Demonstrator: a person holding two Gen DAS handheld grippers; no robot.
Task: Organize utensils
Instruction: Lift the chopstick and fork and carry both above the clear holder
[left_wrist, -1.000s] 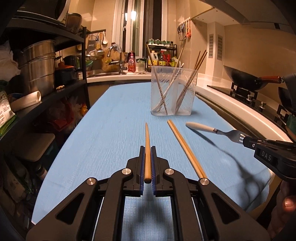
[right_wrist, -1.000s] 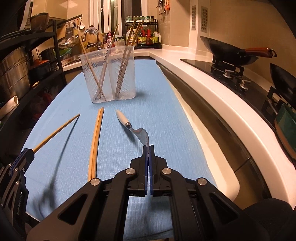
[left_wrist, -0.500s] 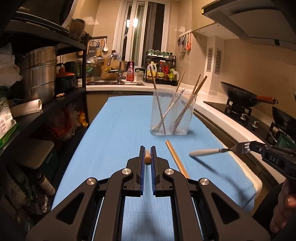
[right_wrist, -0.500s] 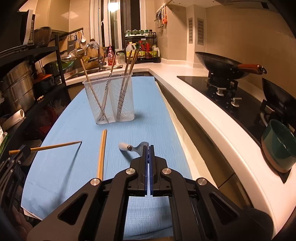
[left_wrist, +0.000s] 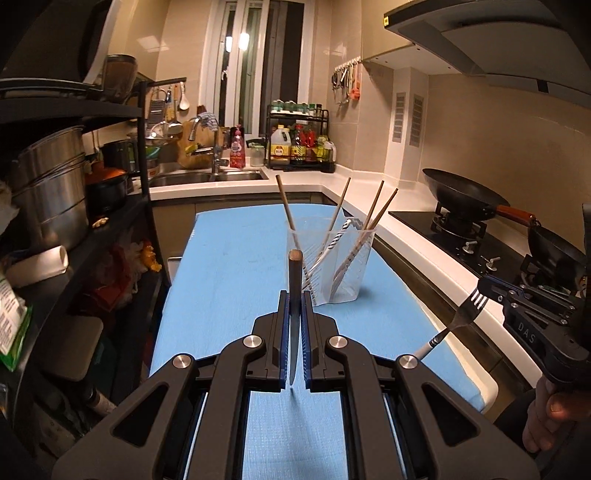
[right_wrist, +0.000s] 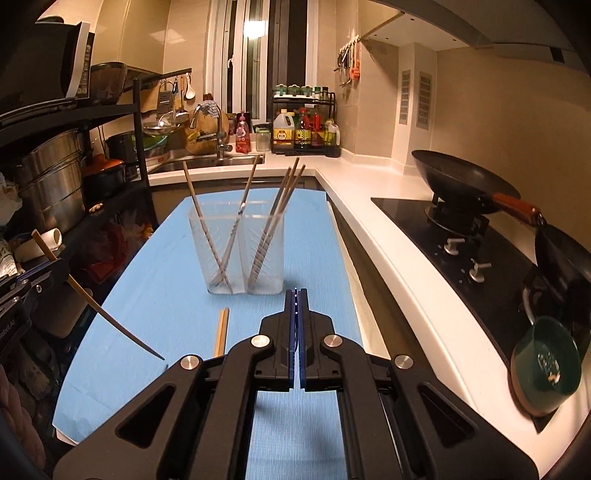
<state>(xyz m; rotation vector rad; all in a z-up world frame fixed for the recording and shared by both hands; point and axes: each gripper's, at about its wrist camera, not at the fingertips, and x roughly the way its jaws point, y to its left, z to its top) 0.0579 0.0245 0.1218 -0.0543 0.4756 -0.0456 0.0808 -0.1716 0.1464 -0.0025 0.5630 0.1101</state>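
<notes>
My left gripper (left_wrist: 294, 295) is shut on a wooden chopstick (left_wrist: 294, 280), held nearly upright above the blue mat; it also shows in the right wrist view (right_wrist: 92, 299), tip pointing down. My right gripper (right_wrist: 297, 295) is shut on a white-handled fork (left_wrist: 456, 321), tines up, seen in the left wrist view; the fork is hidden in its own view. A clear two-compartment holder (left_wrist: 332, 262) (right_wrist: 238, 254) stands ahead on the mat, with chopsticks and striped utensils in it. A second chopstick (right_wrist: 221, 330) lies on the mat before the holder.
A blue mat (right_wrist: 159, 295) covers the counter. A black shelf with steel pots (left_wrist: 51, 203) stands on the left. A stove with a wok (left_wrist: 461, 195) and a green bowl (right_wrist: 545, 363) are on the right. A sink (left_wrist: 207, 177) lies behind.
Both grippers have risen from the mat. The left chopstick swung from lying forward to nearly upright. The fork tipped from level to tines up. The holder now looks farther below.
</notes>
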